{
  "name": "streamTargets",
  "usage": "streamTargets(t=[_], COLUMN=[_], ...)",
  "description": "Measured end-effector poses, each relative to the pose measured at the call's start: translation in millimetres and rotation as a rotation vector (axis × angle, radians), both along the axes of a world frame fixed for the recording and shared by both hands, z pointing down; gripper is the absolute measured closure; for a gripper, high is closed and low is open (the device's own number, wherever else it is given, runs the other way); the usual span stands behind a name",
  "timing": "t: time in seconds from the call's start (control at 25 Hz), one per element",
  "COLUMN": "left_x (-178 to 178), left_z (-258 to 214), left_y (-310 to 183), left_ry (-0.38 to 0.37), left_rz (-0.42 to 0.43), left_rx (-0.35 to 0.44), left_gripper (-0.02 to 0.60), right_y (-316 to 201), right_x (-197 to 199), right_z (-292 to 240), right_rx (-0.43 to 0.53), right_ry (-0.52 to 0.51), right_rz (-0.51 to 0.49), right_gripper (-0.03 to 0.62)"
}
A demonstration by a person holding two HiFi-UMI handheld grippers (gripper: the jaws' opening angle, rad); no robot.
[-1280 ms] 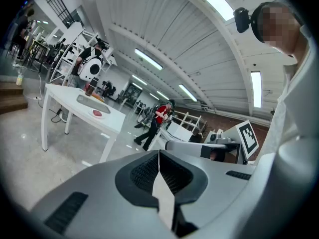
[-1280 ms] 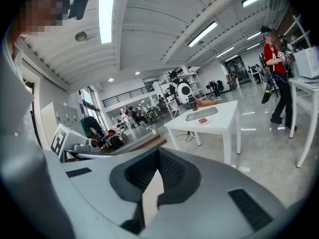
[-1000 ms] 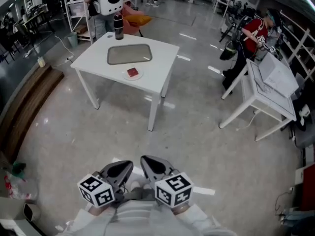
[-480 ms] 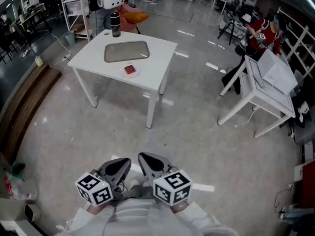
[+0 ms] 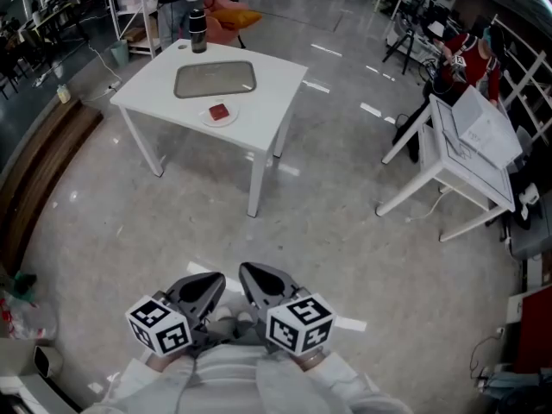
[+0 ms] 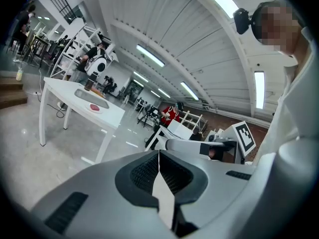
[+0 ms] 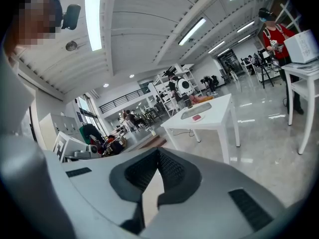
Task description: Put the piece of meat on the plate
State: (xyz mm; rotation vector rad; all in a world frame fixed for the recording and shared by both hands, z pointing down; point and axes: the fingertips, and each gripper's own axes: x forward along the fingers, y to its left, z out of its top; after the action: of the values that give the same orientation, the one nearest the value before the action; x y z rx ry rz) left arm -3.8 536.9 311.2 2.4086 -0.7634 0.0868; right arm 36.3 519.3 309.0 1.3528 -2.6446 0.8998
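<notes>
A red piece of meat point(image 5: 218, 110) lies on a small white plate point(image 5: 208, 119) near the front edge of a white table point(image 5: 267, 84), far ahead of me. The meat point(image 6: 94, 106) and plate show small in the left gripper view, and the meat point(image 7: 197, 117) shows in the right gripper view too. My left gripper point(image 5: 207, 281) and right gripper point(image 5: 256, 276) are held close to my body, side by side, far from the table. Both are shut with nothing between the jaws.
A grey tray point(image 5: 215, 79) and a dark bottle point(image 5: 197, 31) stand on the table behind the plate. A second white table point(image 5: 466, 158) with a white box stands at the right, a person in red point(image 5: 473, 59) beyond it. Wooden platform point(image 5: 39, 179) at left.
The table with the plate has drifted left and upward in the head view as I move. Both grippers stay shut, held close to my body.
</notes>
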Motion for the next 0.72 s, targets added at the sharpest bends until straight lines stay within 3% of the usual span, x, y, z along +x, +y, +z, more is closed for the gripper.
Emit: streamTargets(t=[0.2,0.48,0.72], left_x=[17,12,0], left_z=[9,15,17], left_y=[-1,-25,-83], left_ry=[-0.017,-0.034,-0.036], left_rz=[0.012,-0.015,-0.017], left_rx=[-0.016,-0.023,-0.004], left_gripper=[0.568,0.568,0.568], right_y=[-7,-38,-89], right_x=[5,24,14], right_z=[3,10,19], right_rx=[0.017,0.001,-0.009], right_ry=[0.012,-0.014,-0.010], right_rz=[-0.033,0.017,0.029], right_gripper=[0.579,0.579,0.579])
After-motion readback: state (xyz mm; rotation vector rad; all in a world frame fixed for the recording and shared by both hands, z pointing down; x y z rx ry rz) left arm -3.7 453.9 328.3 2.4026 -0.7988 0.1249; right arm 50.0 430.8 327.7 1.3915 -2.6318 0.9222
